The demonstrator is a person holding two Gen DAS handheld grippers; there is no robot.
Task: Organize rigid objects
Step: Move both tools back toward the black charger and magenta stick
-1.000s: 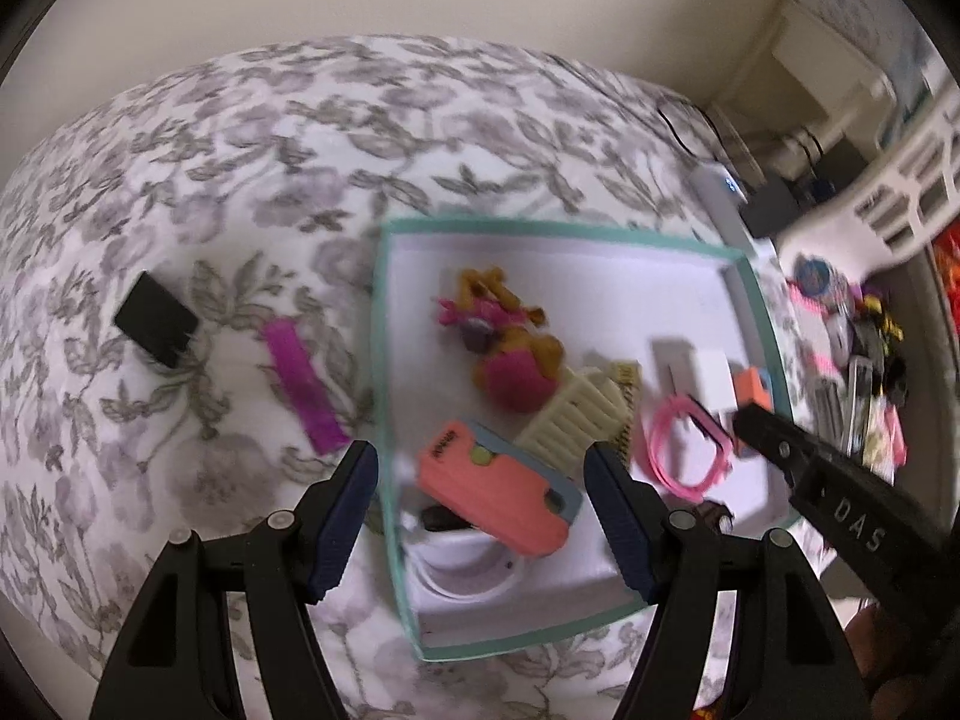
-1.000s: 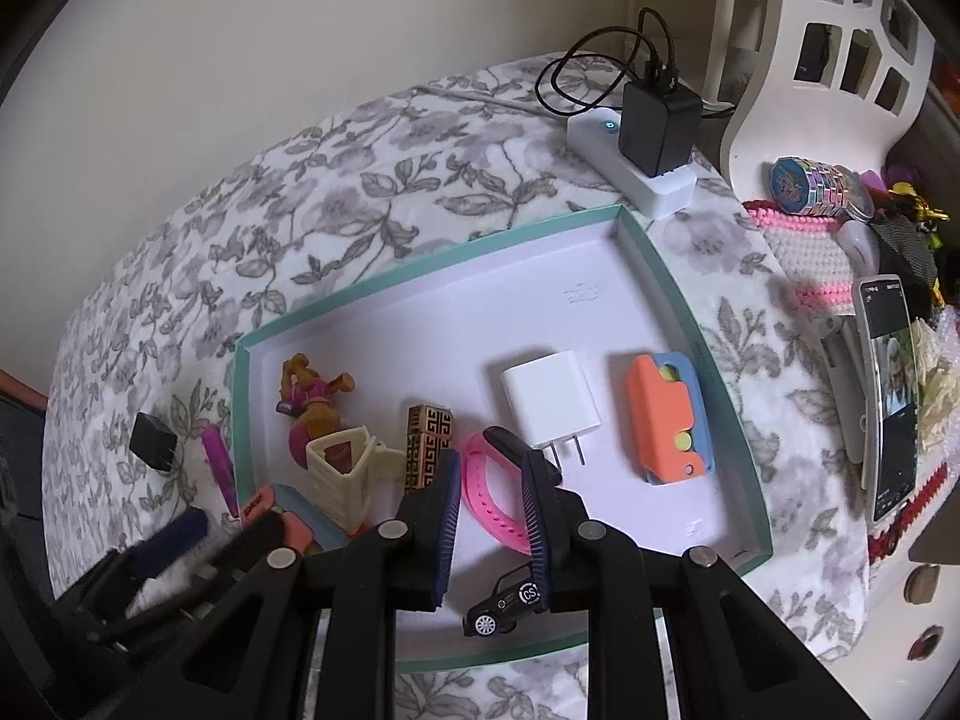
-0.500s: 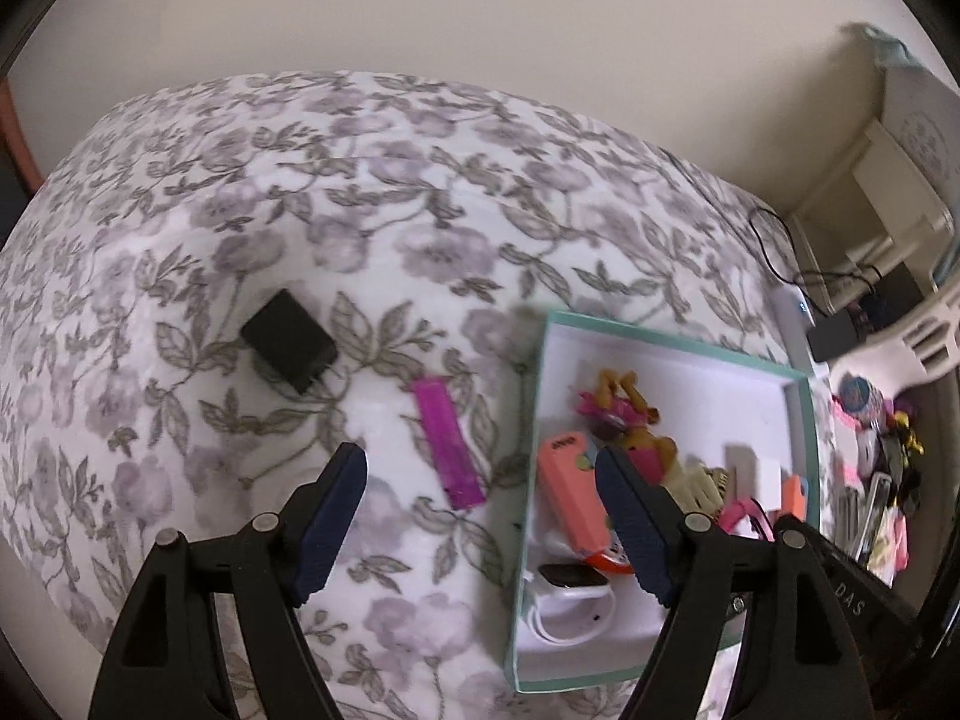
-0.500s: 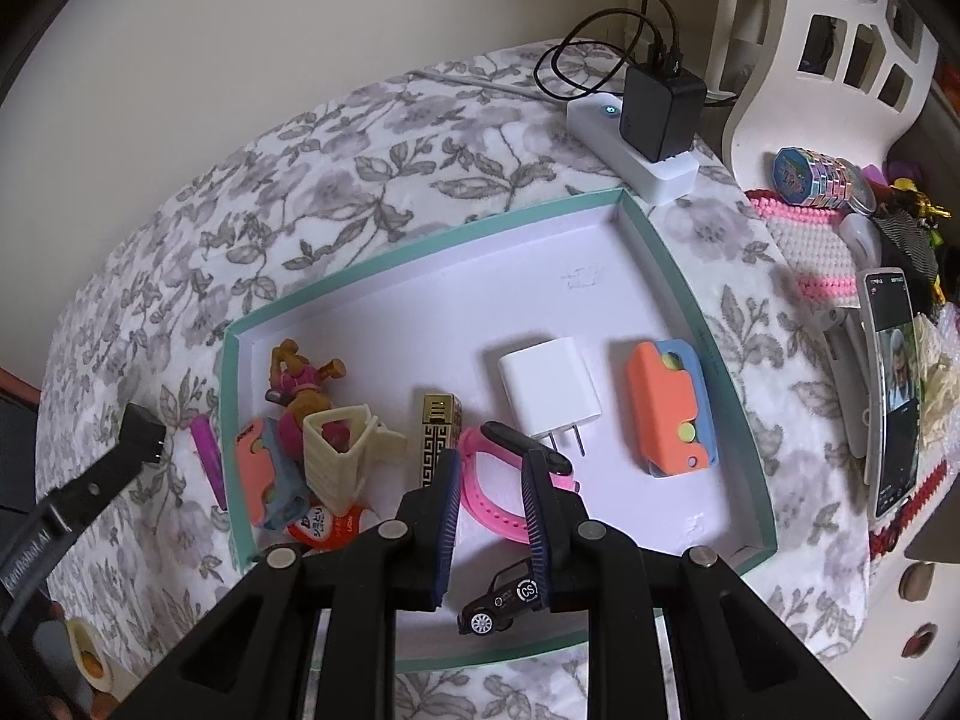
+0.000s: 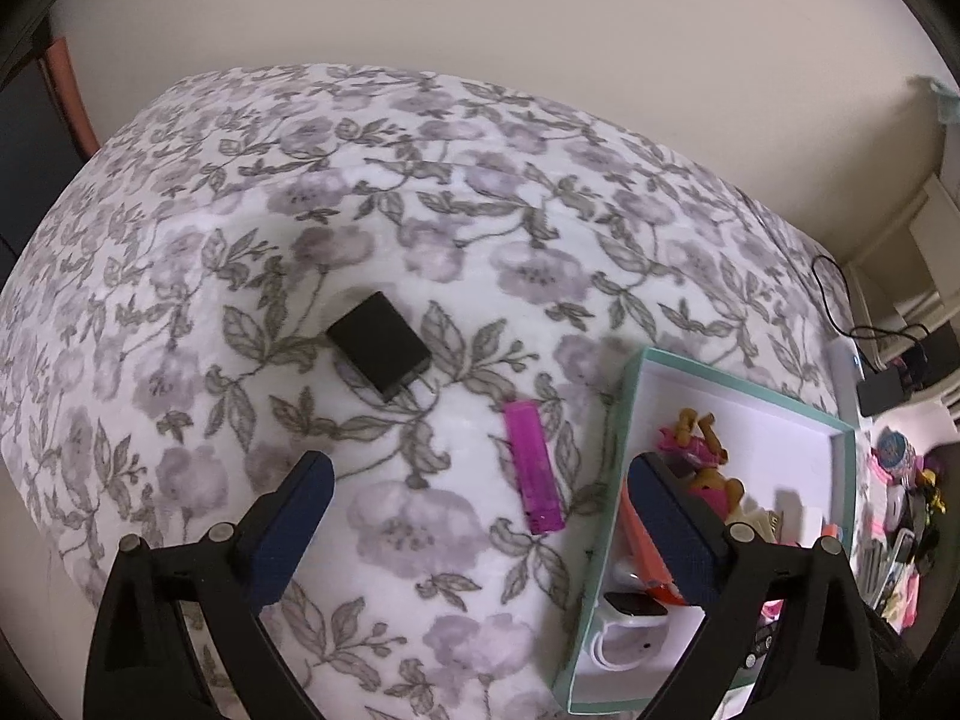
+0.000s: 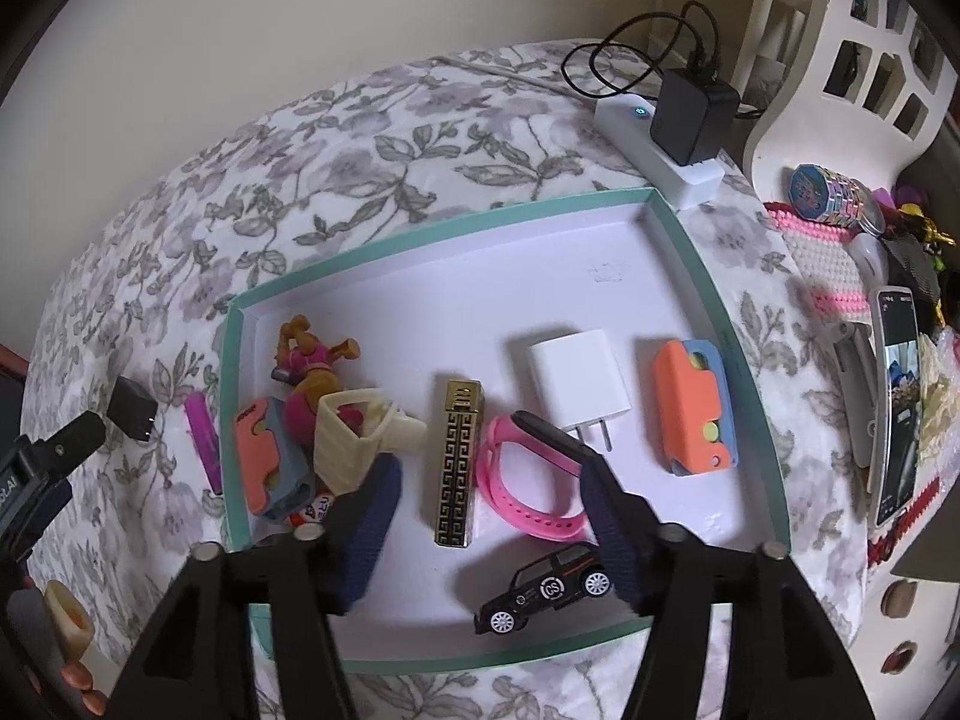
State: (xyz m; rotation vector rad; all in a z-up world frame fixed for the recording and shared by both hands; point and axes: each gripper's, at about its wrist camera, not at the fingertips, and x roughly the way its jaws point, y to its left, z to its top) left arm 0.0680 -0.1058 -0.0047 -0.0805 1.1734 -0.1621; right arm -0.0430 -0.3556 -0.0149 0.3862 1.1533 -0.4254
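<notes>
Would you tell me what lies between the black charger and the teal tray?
The purple bar lies on the floral cloth between the black charger and the teal tray, clearest in the left wrist view.

The right gripper (image 6: 486, 516) hangs over the near part of a teal-rimmed tray (image 6: 750, 408), jaws wide apart with nothing between the pads. Just past them a gold lighter (image 6: 457, 459) lies lengthwise, a pink band (image 6: 528, 495) to its right. Near the front rim sits a black toy car (image 6: 543, 588). Farther right are a white charger (image 6: 579, 381) and an orange-and-blue case (image 6: 693, 414). At the tray's left end a cream holder (image 6: 354, 441), a dog figure (image 6: 309, 375) and a second orange case (image 6: 264, 459) crowd together. Outside the left rim, on the floral cloth (image 6: 390, 138), lie a magenta stick (image 6: 203, 441) and a black adapter (image 6: 132, 408), beside the left gripper (image 6: 42, 468). Far right, a power strip (image 6: 654, 150) carries a black plug (image 6: 690, 114).
</notes>
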